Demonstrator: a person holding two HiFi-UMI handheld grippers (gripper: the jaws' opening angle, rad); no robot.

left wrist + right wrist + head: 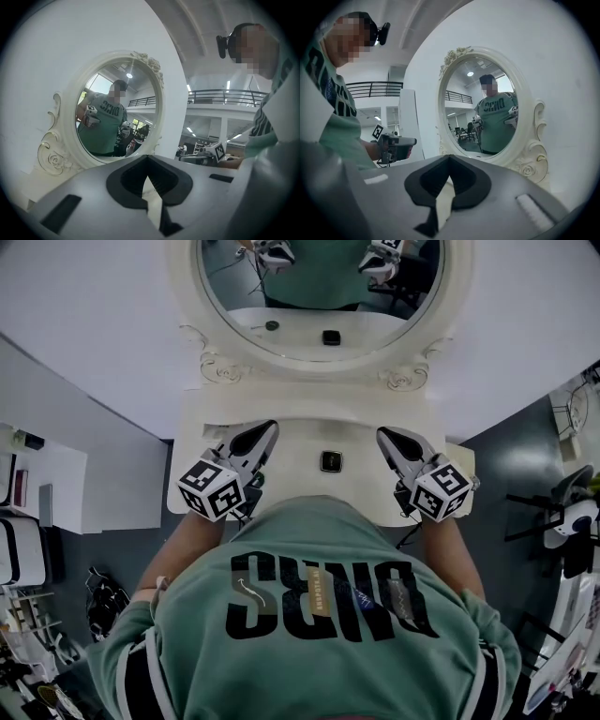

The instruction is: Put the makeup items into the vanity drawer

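Observation:
A small black square compact lies on the white vanity top, midway between my two grippers. My left gripper hovers left of it with its jaws together and nothing in them; its own view shows the tips meeting in front of the oval mirror. To the compact's right my right gripper is likewise shut and empty, its tips closed. Each gripper points toward the mirror. No drawer is in view; my green shirt hides the vanity's front.
The ornate mirror frame stands at the back of the top. In the glass I see the compact's reflection and a small dark round item. A white shelf unit stands left, chairs right.

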